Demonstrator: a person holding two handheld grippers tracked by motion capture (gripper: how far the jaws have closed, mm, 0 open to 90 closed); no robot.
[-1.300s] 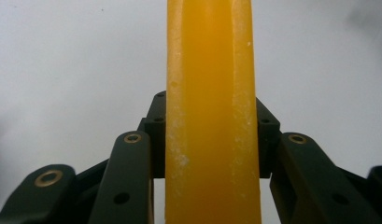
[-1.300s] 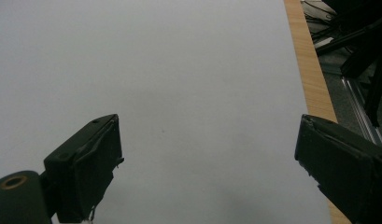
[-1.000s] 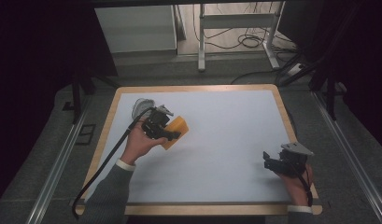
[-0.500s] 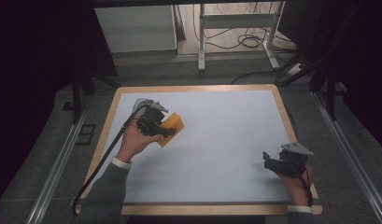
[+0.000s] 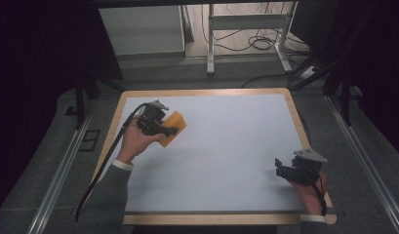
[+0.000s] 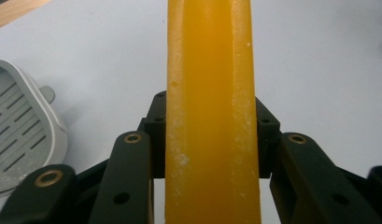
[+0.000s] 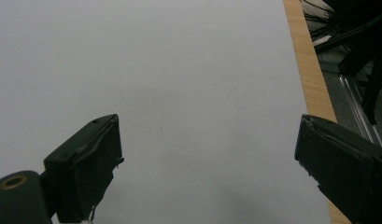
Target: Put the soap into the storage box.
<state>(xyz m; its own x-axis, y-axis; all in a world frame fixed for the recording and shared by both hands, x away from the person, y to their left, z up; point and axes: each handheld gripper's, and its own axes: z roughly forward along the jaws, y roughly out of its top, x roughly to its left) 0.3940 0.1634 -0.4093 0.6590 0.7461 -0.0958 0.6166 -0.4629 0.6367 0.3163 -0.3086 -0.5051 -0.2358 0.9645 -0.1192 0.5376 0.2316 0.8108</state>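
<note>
An orange-yellow bar of soap is clamped on edge in my left gripper, over the far left of the white table top. In the left gripper view the soap stands upright between the two black jaws, which press on both its sides. A grey slotted soap dish lies on the table beside it. My right gripper rests near the table's front right edge. Its jaws stand wide apart in the right gripper view, where the right gripper has only white table between its fingers.
The white table top has a wooden rim. Beyond the far edge stand a white cabinet and a metal frame with cables on the floor. Rails run along both sides of the table.
My left hand has carried the soap toward the far left of the table, a little farther from the person. The right hand has stayed where it was.
</note>
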